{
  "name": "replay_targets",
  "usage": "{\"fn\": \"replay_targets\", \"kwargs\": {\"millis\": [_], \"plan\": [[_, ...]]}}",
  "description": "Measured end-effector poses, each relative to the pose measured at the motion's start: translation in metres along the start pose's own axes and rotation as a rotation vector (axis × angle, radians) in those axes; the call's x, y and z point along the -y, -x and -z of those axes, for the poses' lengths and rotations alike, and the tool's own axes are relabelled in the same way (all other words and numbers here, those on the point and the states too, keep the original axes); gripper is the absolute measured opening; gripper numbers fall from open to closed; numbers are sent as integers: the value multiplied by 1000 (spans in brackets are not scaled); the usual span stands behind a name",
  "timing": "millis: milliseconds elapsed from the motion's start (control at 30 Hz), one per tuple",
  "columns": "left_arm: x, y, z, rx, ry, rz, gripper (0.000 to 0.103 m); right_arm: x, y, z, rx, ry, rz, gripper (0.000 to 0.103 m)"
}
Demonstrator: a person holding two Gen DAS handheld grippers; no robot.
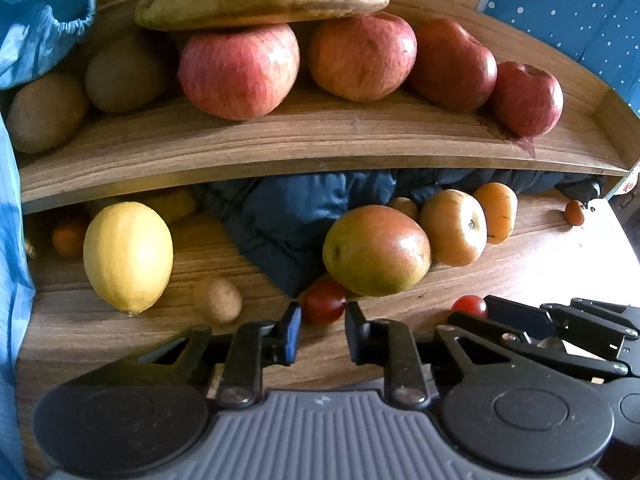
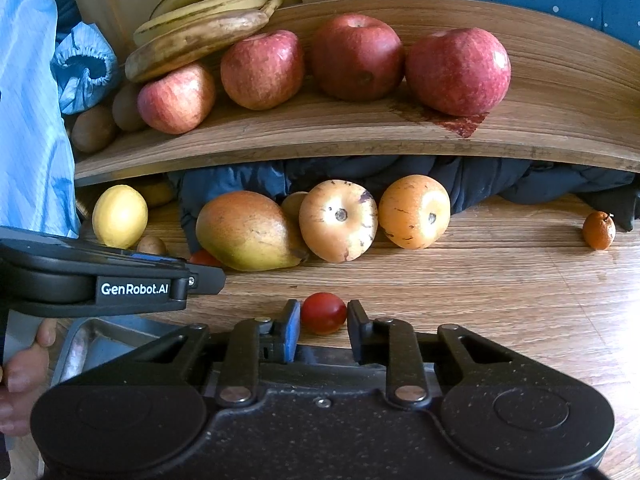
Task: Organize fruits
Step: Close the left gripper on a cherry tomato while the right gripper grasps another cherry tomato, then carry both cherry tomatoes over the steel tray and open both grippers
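Two small red cherry tomatoes are seen on the wooden tabletop. One cherry tomato is pinched between the pads of the left claw, which is clamped on it. The other cherry tomato is squeezed the same way by the right claw, right in front of a shiny metal tray that is partly hidden by the claw's black body. Both tomatoes are round, smooth and glossy. Each one is still resting on the tabletop.

Just behind the tomatoes a big pear is laid on its side, green and reddish, with a smooth skin. Beside it two round yellow-orange fruits with brown specks are lined up, touching each other. A smooth yellow lemon is found to the left, with a small brown fuzzy fruit near it. A tiny orange is placed well apart on the right. A puffy dark blue cloth is stuffed under the shelf, behind the fruits.

Above, a curved wooden shelf with lined grain is filled with four red apples in a row. Spotty yellow bananas are piled on the left apples, and brown kiwis are tucked at the left end. A reddish stain is seen under the right apple.

A hand is seen on the handle of the left claw, and a light blue sleeve blocks the left edge.
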State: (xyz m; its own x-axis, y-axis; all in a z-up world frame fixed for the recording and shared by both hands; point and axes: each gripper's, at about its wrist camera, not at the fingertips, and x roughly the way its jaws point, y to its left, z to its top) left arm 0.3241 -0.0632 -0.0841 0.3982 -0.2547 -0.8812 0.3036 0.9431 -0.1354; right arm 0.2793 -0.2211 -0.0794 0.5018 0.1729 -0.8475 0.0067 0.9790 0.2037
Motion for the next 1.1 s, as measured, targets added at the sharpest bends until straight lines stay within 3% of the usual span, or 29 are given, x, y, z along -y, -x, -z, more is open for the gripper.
{"fn": "replay_targets", "kwargs": {"millis": [533,1100], "plan": [[-3,20,15,14,28,-1,23,0,10,4,21,0,-23,27],[-5,49,40,47,119,-62,23,-12,33,4,32,84,-118,27]]}}
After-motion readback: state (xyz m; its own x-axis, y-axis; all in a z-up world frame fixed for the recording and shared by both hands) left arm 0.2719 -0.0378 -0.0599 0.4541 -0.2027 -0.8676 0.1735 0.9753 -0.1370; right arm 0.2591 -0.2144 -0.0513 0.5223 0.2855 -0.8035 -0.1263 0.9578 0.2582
